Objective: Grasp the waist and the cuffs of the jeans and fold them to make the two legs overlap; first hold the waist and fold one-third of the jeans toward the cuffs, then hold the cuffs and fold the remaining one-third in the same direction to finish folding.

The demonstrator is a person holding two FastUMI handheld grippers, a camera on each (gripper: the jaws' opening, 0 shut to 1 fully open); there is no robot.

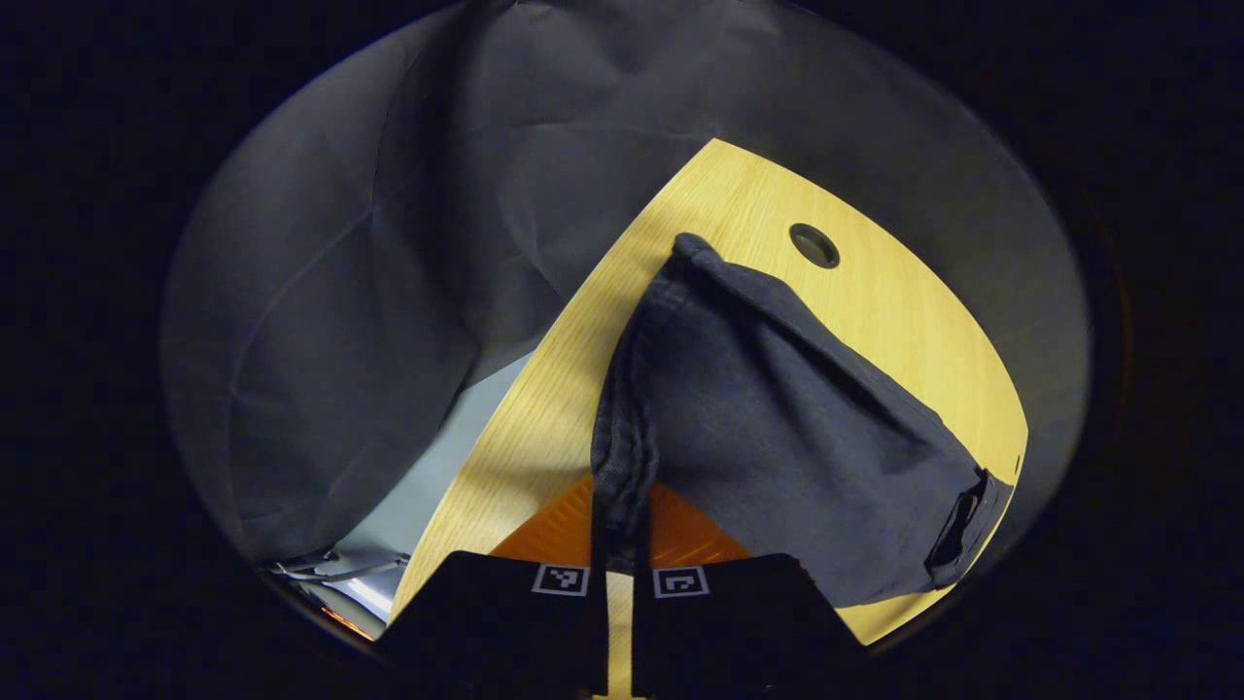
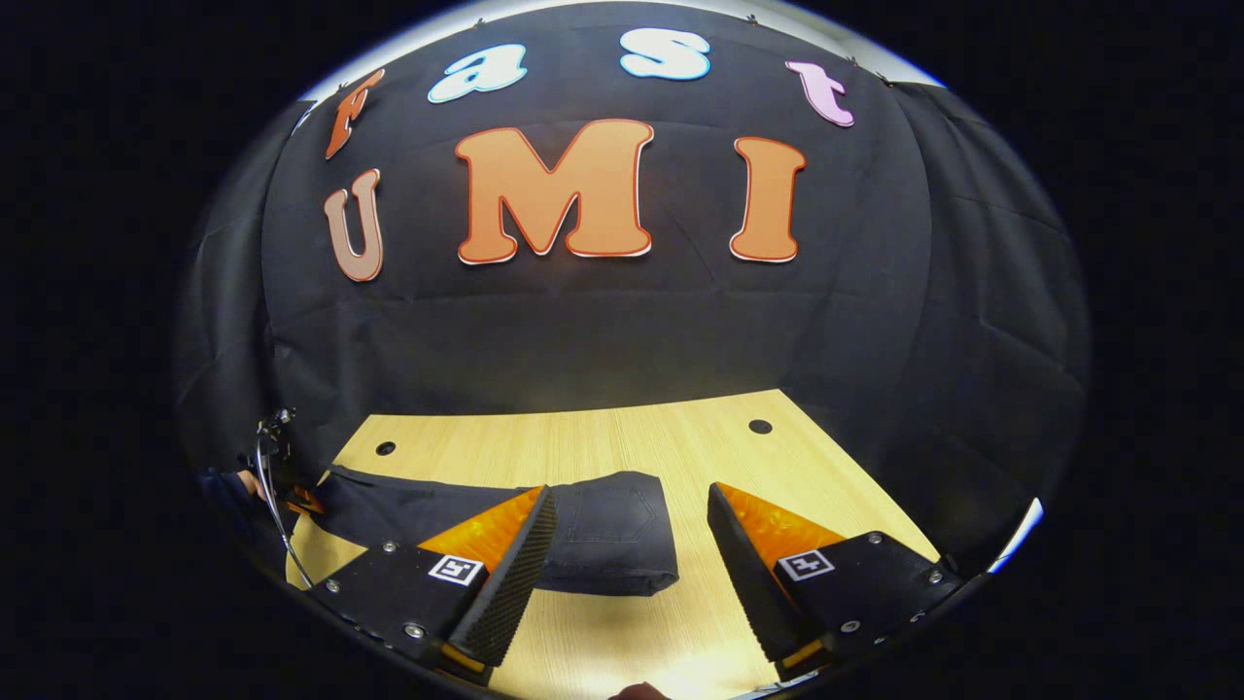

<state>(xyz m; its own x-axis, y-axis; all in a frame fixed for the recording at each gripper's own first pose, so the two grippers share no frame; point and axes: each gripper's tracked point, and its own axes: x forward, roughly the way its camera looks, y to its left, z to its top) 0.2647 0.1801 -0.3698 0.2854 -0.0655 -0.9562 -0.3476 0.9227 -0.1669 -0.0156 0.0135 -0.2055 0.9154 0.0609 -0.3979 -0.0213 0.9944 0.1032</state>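
On wood-grain table (image 2: 680,447) | dark denim jeans (image 2: 603,544) folded | left tool (image 1: 620,544) pinching hem

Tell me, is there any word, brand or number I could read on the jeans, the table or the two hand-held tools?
Nothing to quote: no readable text.
Jeans: no word or brand that can be made out.
Table: plain wood, no writing.
Left gripper and right gripper: black-and-white square code patterns, not words or numbers.
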